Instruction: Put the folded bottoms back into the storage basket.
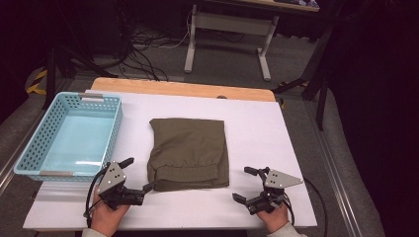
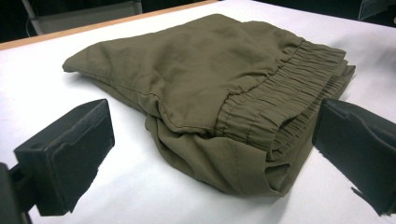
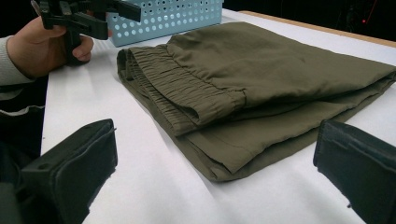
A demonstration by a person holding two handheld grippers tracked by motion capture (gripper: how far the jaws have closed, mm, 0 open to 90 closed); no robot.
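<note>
The folded olive trousers [image 1: 188, 154] lie flat at the middle of the white table cover [image 1: 257, 133], elastic waistband toward me, folded edge away. Nothing holds them; they rest on the cover alone. My left gripper [image 1: 139, 174] sits just off their near left corner with its jaws spread wide and empty, one fingertip close by the waistband corner; I cannot tell whether it touches. My right gripper [image 1: 245, 184] is near the right corner, a little apart from the cloth, jaws likewise spread and holding nothing. Both point inward at the waistband, which I judge to be a stance for taking the garment by its two near corners at once. The light blue perforated basket [image 1: 34, 148] stands empty at the table's left edge, beside the trousers but apart from them, a likely destination.
</note>
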